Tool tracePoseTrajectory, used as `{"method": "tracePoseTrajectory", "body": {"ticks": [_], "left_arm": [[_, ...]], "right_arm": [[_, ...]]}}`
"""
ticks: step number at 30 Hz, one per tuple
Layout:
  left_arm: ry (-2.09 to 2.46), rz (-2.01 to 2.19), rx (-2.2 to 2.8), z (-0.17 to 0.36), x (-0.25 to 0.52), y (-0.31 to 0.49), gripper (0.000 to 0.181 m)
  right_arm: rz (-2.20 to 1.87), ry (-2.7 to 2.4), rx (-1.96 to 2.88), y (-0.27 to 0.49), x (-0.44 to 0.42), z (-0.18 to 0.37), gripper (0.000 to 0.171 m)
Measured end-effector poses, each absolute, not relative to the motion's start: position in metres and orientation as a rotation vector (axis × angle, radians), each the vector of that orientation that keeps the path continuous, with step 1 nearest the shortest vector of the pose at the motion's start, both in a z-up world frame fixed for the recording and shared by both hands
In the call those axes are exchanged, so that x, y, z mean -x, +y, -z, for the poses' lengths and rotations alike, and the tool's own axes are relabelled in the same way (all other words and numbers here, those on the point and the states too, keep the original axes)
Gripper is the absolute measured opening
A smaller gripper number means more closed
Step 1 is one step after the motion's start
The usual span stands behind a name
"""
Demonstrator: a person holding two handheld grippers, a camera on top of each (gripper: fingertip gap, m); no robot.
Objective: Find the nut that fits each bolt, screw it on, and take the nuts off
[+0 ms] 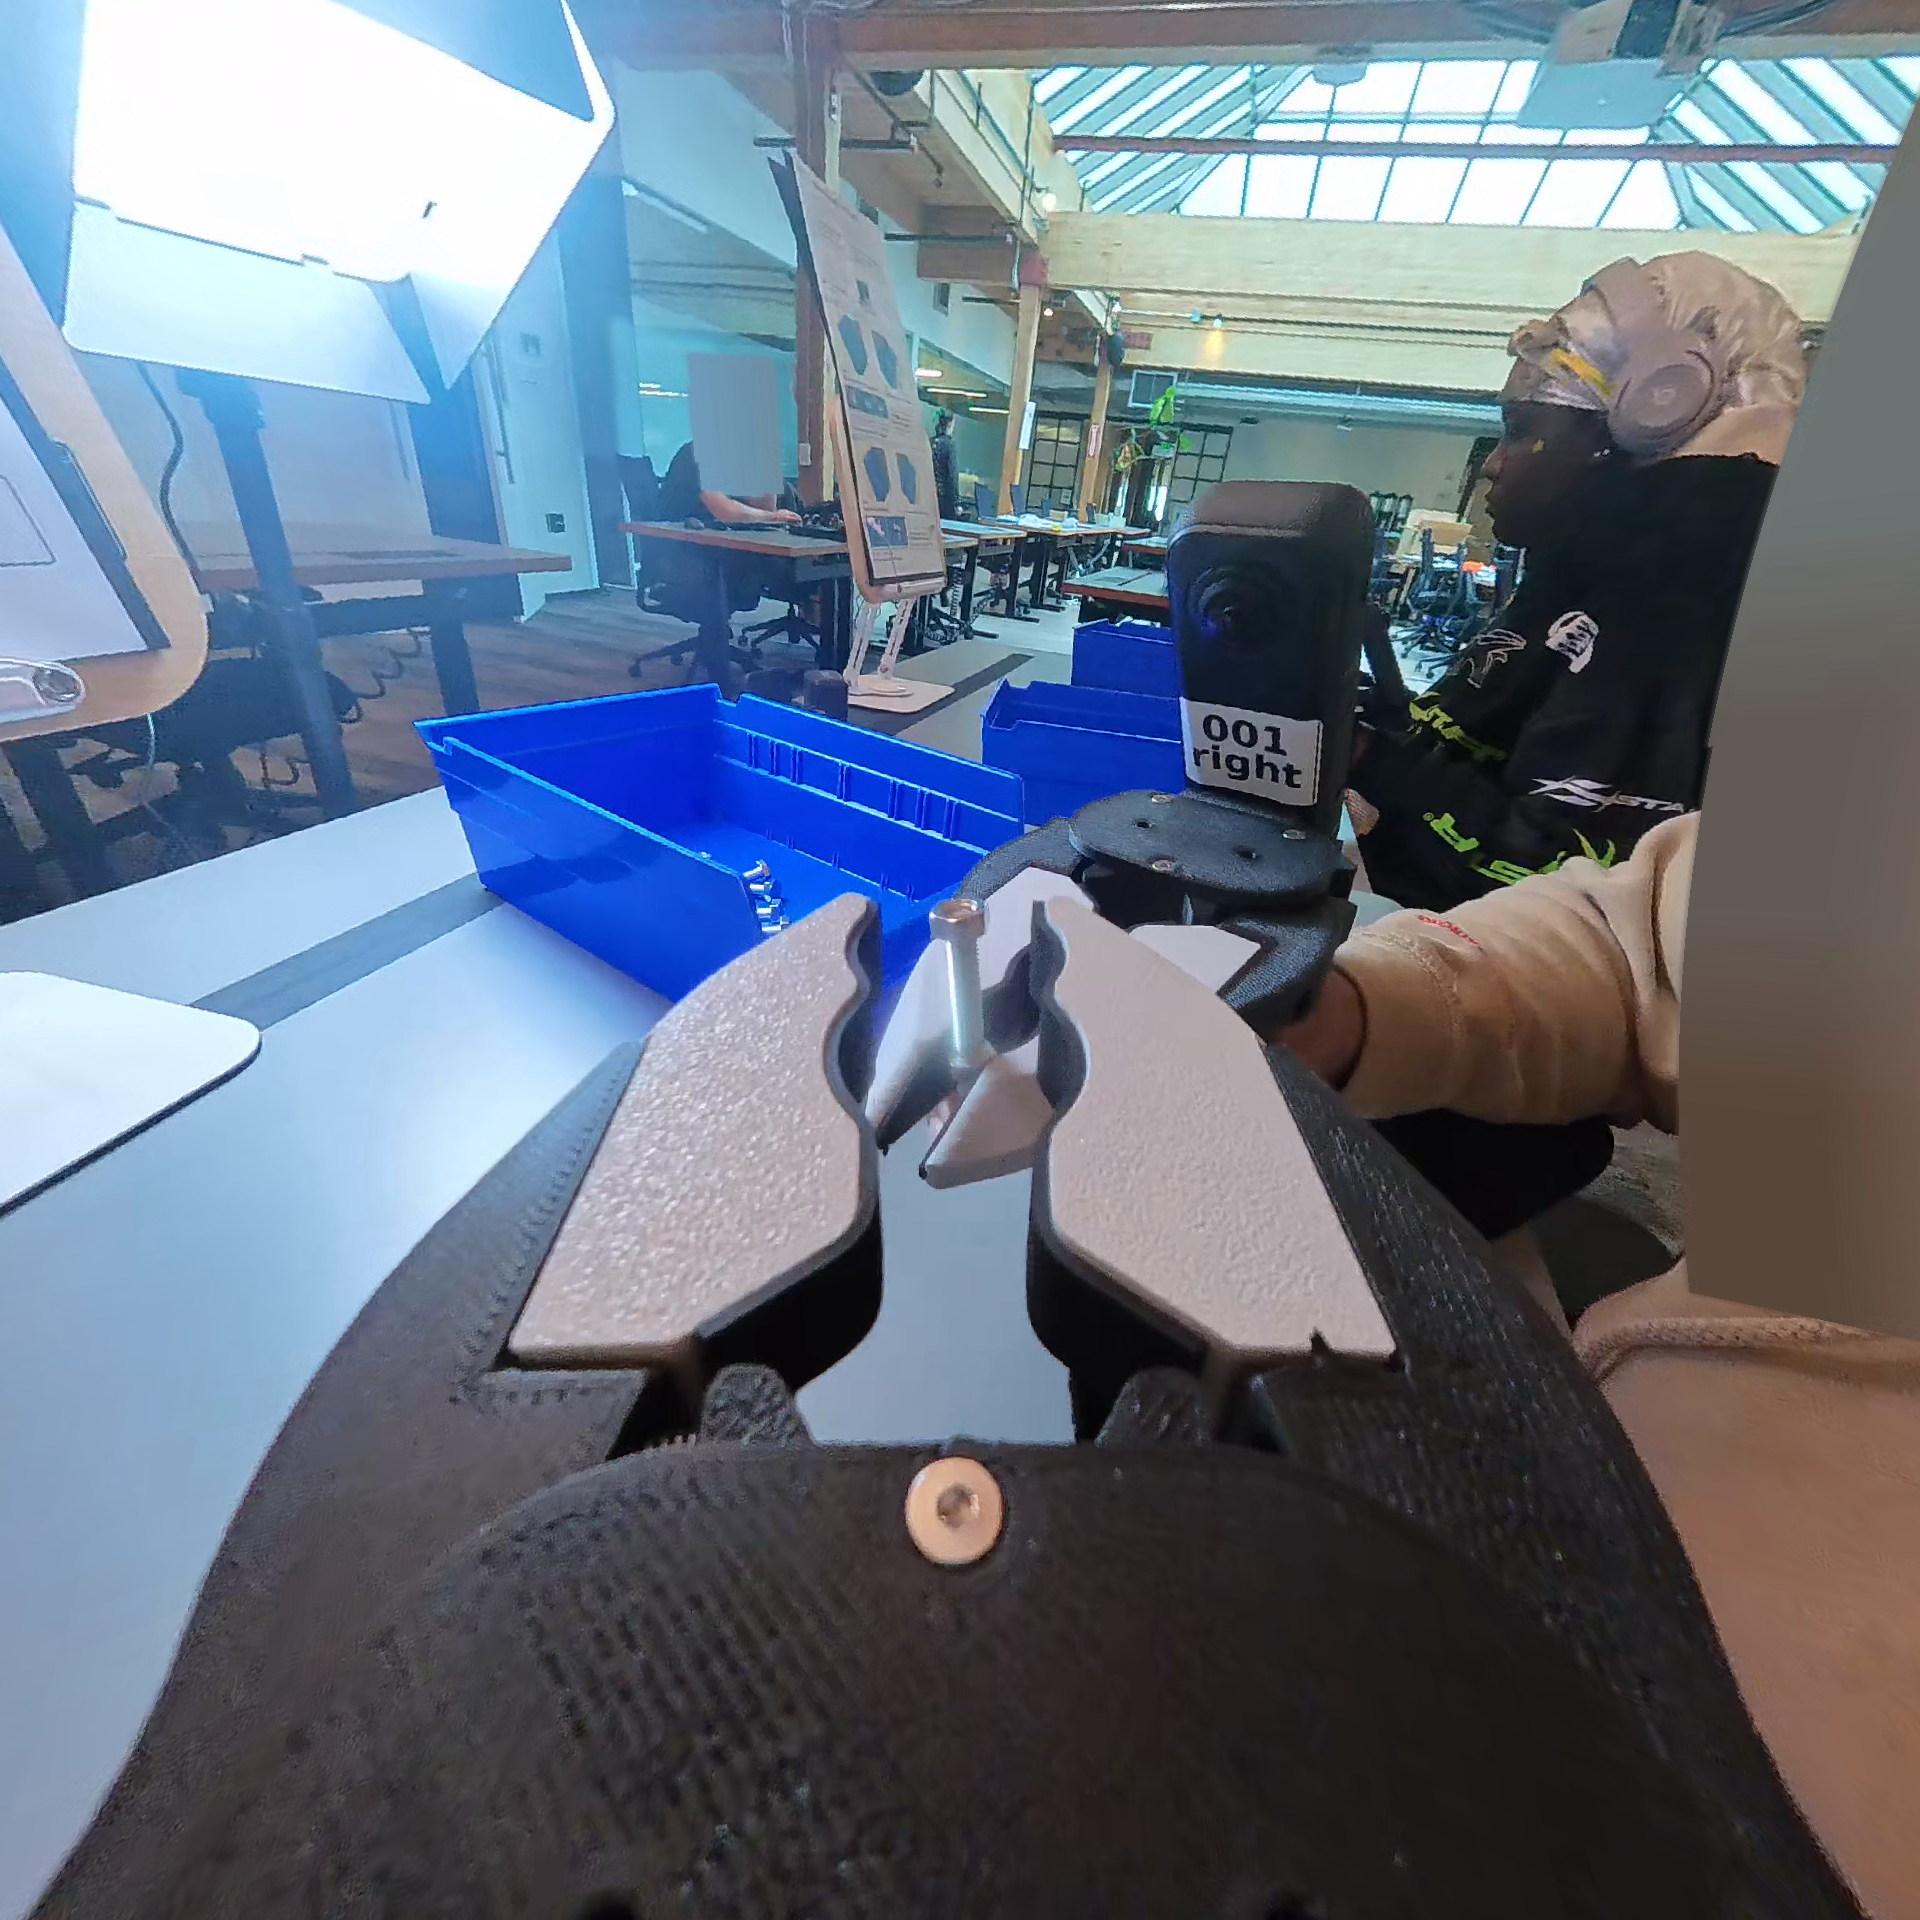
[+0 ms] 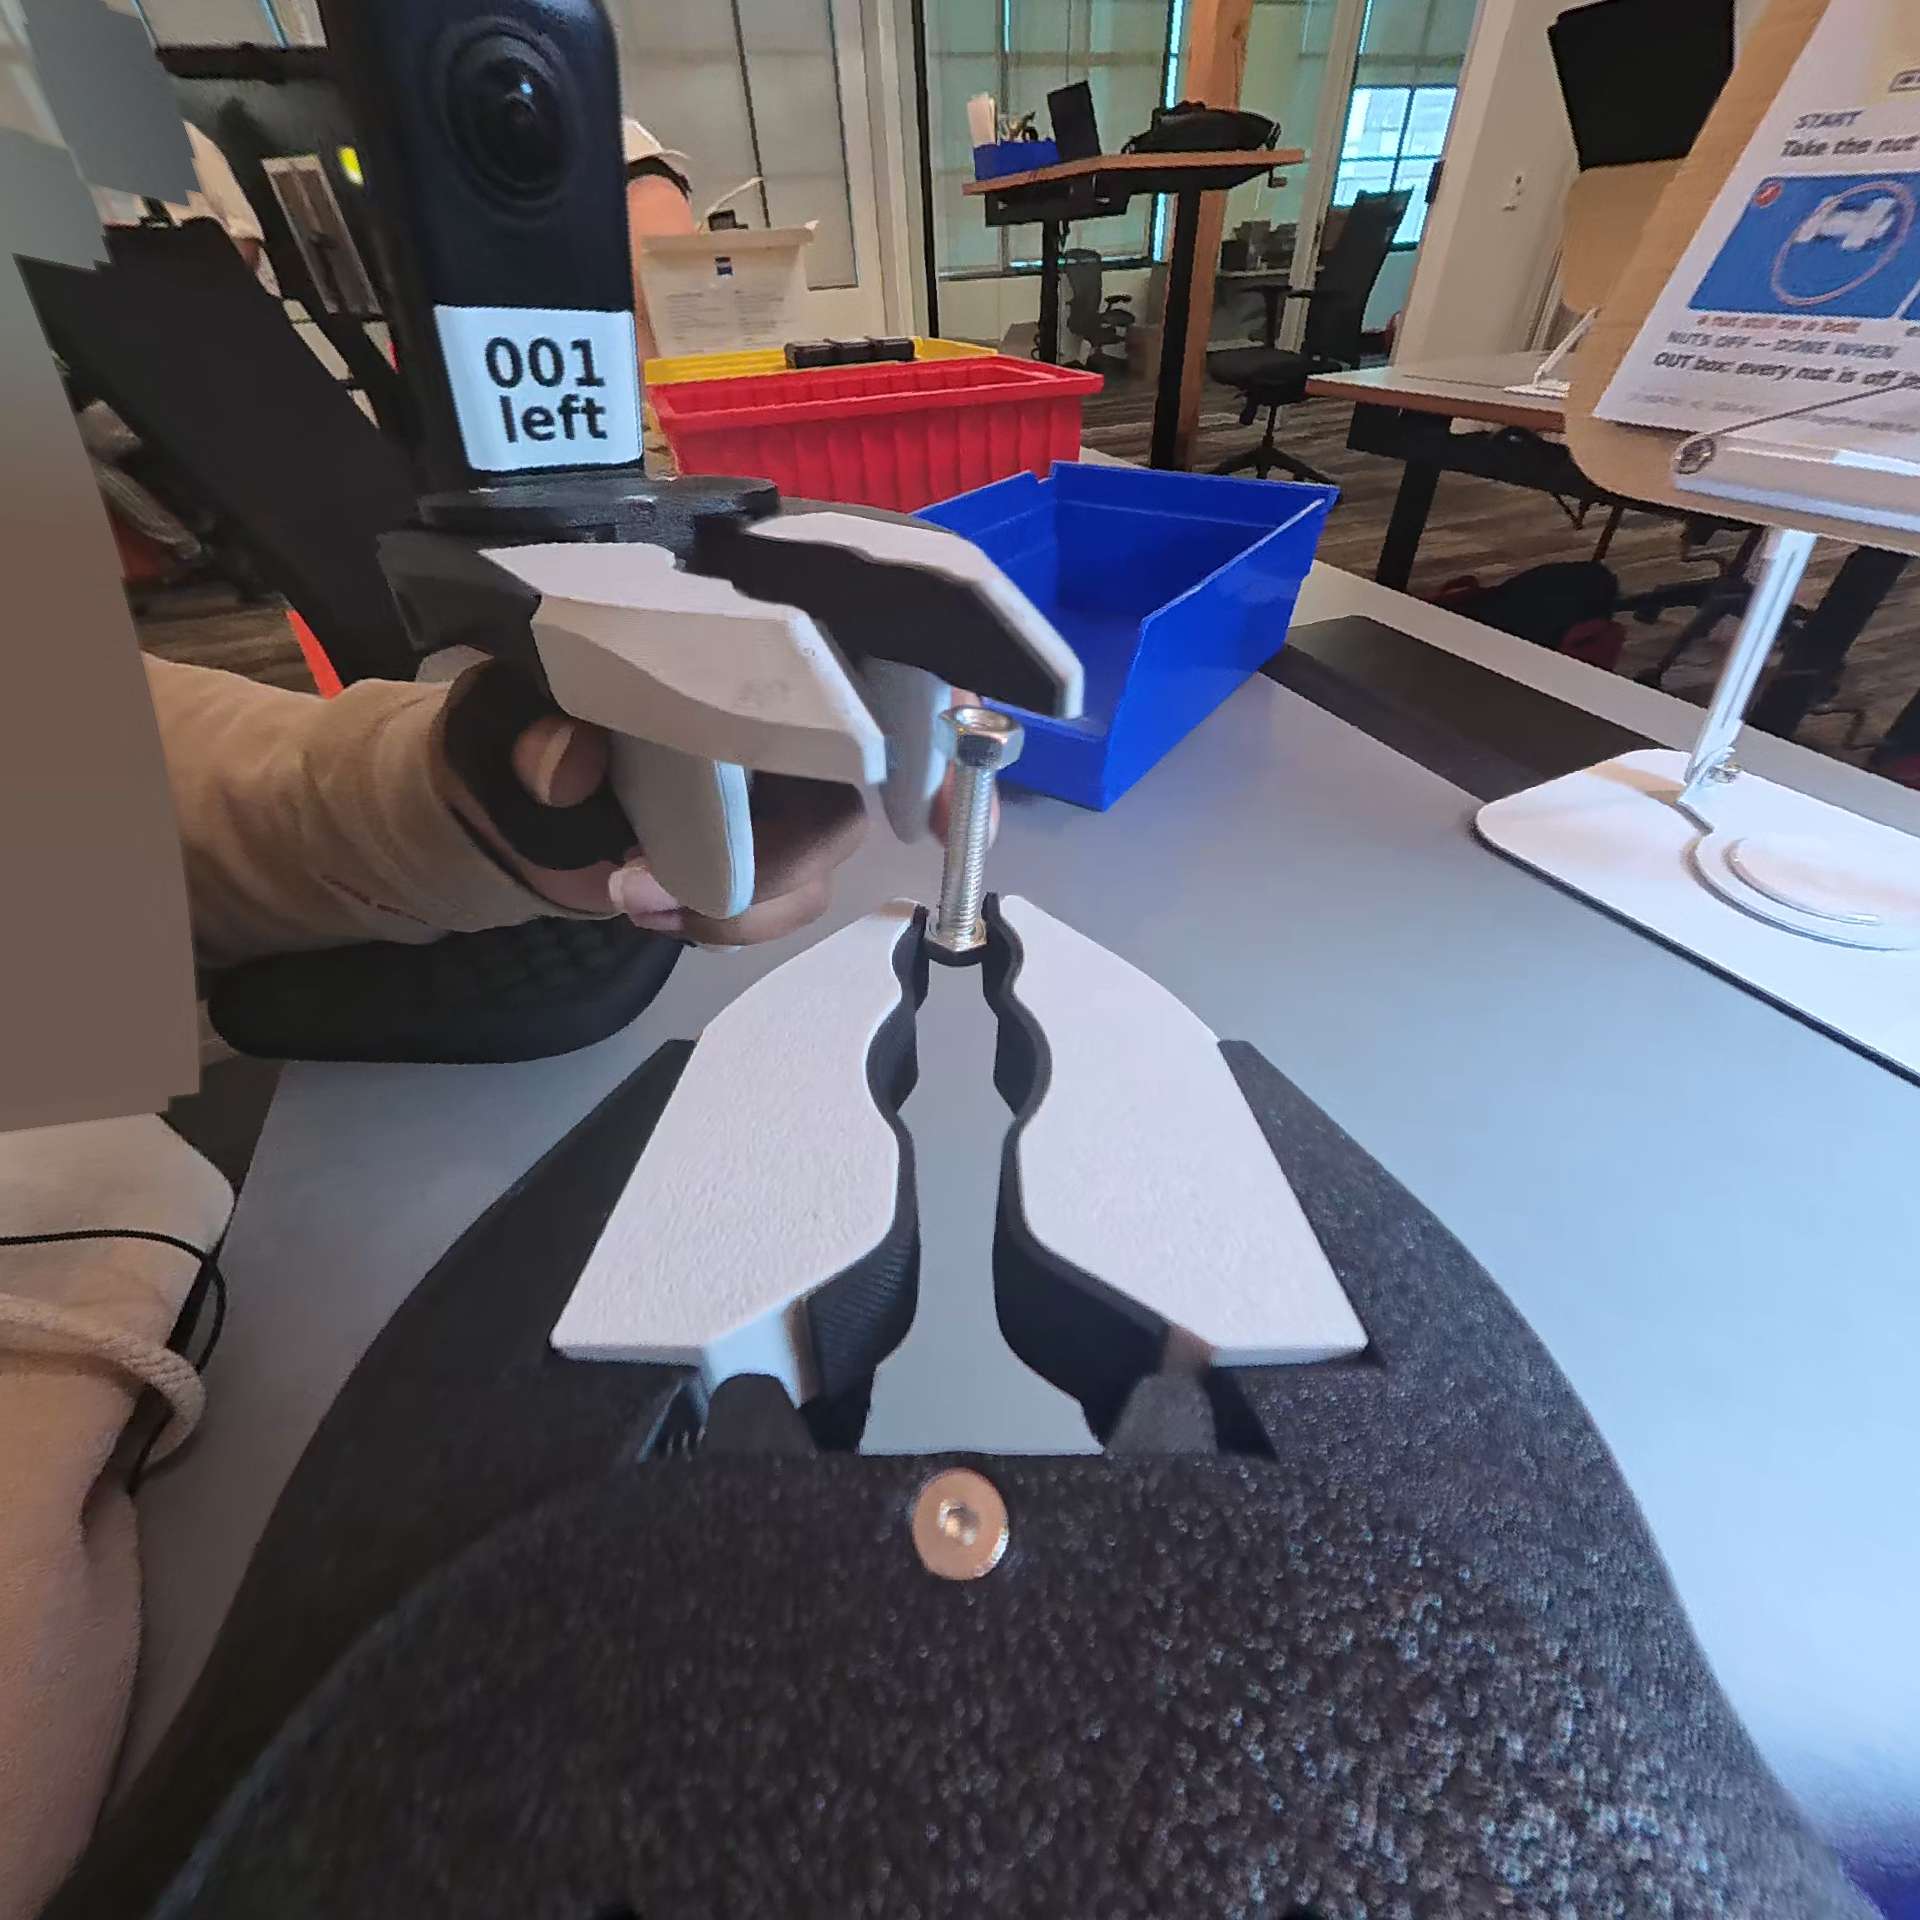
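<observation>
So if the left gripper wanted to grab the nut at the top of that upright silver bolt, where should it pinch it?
Probably across two opposite flats of the small silver hex nut, coming in level from the side. The silver threaded bolt stands upright, its lower end pinched in the right gripper, so the nut's sides are exposed. The left gripper is beside it at that height.

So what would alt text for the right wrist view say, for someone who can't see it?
The right gripper pinches the lower end of an upright bolt, while the left gripper reaches toward its top. Behind them, a blue bin sits on a grey table.
</observation>
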State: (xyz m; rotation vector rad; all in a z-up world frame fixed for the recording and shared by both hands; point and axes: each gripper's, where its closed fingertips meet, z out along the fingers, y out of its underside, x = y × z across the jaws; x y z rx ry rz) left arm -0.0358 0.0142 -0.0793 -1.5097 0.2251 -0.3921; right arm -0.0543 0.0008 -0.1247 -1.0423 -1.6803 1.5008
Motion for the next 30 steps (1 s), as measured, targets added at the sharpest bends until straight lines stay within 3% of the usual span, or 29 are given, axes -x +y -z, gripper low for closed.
{"method": "tracePoseTrajectory", "body": {"ticks": [8,16,30], "left_arm": [[0.279,0.425,1.494,0.077,0.028,0.008,0.012],[0.254,0.41,1.527,0.084,0.031,0.014,0.026],[0.27,0.402,1.499,0.078,0.033,0.008,0.013]], "right_arm": [[-1.491,-1.656,1.057,0.009,0.055,0.122,0.01],[-1.484,-1.697,1.02,-0.002,0.054,0.125,0.01],[-1.474,-1.665,1.043,0.008,0.054,0.123,0.01]]}}
